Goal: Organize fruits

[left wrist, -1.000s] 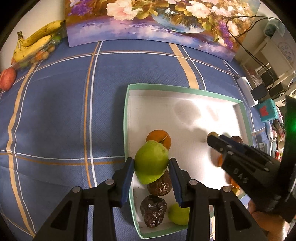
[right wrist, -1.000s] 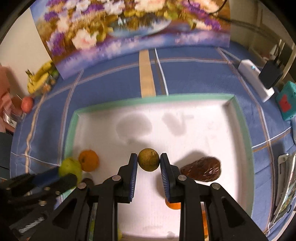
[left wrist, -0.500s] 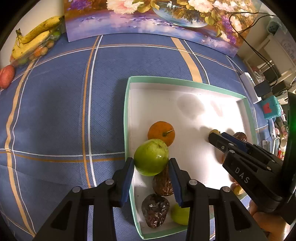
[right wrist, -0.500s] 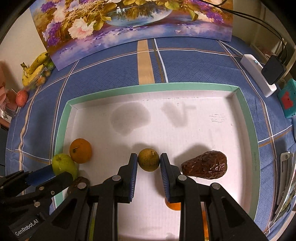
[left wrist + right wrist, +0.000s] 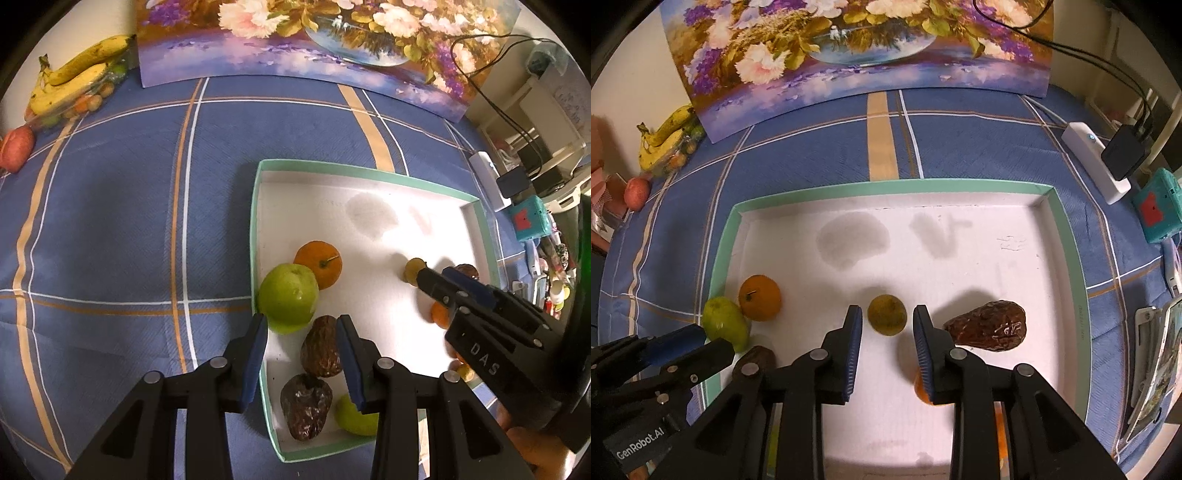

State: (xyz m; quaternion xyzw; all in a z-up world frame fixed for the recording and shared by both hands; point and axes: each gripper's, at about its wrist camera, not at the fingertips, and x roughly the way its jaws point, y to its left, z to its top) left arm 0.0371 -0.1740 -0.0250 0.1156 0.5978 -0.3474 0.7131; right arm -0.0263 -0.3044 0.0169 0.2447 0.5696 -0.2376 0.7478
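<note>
Pulling both grippers back from fruit they held a second ago. My left gripper [image 5: 301,350] now has its jaws apart, and the green apple [image 5: 289,297] sits free just ahead of the fingertips, against the near-left wall of the white tray [image 5: 369,173], touching the orange [image 5: 319,264] beyond it. A brown wrinkled fruit [image 5: 320,347] lies between the blue pads [image 5: 255,354], unclamped; another [image 5: 306,406] lies below, and a second green fruit [image 5: 352,415] is half hidden behind my right-side finger.

My right gripper [image 5: 887,354] is also spread, wider than half a second ago. The small yellow-green round fruit [image 5: 887,314] rests on the tray floor just ahead of the tips, touching neither pad. A brown fruit [image 5: 988,325] lies to the right of it; an orange one [image 5: 919,387] is mostly hidden under my right finger.

Judgement: both placements look finished. Apple and orange are grouped at one wall. Next would be picking another piece to sort, likely the brown fruit under my left jaws.
</note>
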